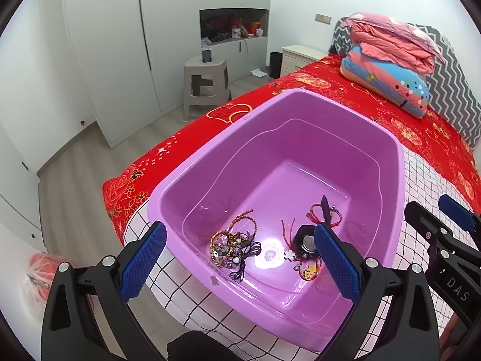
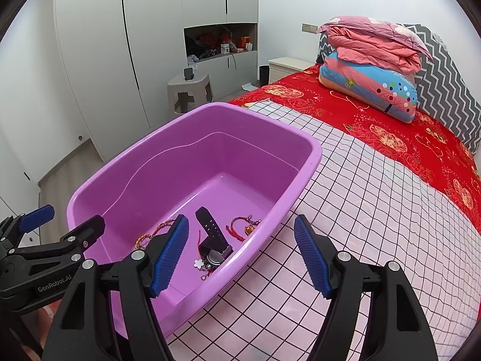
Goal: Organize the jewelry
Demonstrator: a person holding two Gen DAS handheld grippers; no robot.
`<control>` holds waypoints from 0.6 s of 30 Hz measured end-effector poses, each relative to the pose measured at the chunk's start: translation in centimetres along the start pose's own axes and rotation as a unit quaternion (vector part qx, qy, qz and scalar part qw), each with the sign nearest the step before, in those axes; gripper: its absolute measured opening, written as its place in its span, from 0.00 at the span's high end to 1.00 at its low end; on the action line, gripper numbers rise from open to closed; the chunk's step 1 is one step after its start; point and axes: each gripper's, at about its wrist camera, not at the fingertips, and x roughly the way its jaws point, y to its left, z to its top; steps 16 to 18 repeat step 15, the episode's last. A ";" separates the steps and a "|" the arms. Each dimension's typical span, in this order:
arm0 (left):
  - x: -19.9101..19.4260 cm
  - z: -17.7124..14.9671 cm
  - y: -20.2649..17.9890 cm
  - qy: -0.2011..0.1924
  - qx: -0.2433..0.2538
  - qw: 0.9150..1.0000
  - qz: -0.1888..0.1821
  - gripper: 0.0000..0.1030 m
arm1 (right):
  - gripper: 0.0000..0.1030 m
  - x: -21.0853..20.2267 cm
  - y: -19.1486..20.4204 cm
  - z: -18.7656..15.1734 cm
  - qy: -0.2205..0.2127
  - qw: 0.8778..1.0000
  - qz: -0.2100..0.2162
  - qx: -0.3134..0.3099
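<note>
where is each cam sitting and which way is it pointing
Left wrist: on the left gripper, angled down into the purple tub at the jewelry; its own open fingers show, with the right gripper at the right edge.
Right wrist: on the right gripper, angled down over the tub's right rim and the checked sheet; its open fingers show, with the left gripper at the left edge.
Shared: tub, watch, bed, stool, wardrobe.
</note>
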 end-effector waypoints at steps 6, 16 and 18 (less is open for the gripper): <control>-0.2 0.0 -0.2 -0.006 0.002 1.000 -0.002 0.06 | 0.33 0.0 -0.1 0.0 0.000 1.000 -0.001 0.001; 0.1 -0.1 0.2 0.003 -0.011 1.000 0.018 0.06 | 0.33 -0.1 -0.2 -0.2 0.000 1.000 0.000 0.001; 0.1 -0.1 0.2 0.003 -0.011 1.000 0.018 0.06 | 0.33 -0.1 -0.2 -0.2 0.000 1.000 0.000 0.001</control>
